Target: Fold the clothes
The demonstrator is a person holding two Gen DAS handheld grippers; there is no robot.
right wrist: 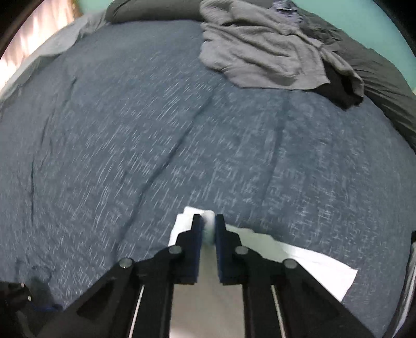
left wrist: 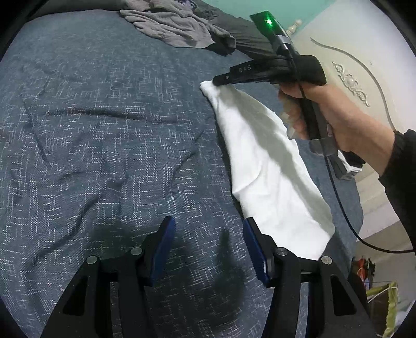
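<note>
Left tool point(left wrist: 208, 234): jaws apart, empty, hovering over bed point(left wrist: 104, 130). White garment point(left wrist: 265, 166): on bed's right side, near edge. Likely light, limp, thin, prone to bunching; best pinched at corners or hem. Right tool point(left wrist: 214, 82): clamped on garment's far corner.

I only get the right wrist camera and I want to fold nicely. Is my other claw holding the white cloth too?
Observer: No. The left claw is open, with only bedspread in its gap.
Operator: Where does the cloth go?
Observer: The white cloth runs from the right claw back to beside the left claw.
Operator: Anything glowing?
Observer: A green light shines on top of the right claw's body.
</note>
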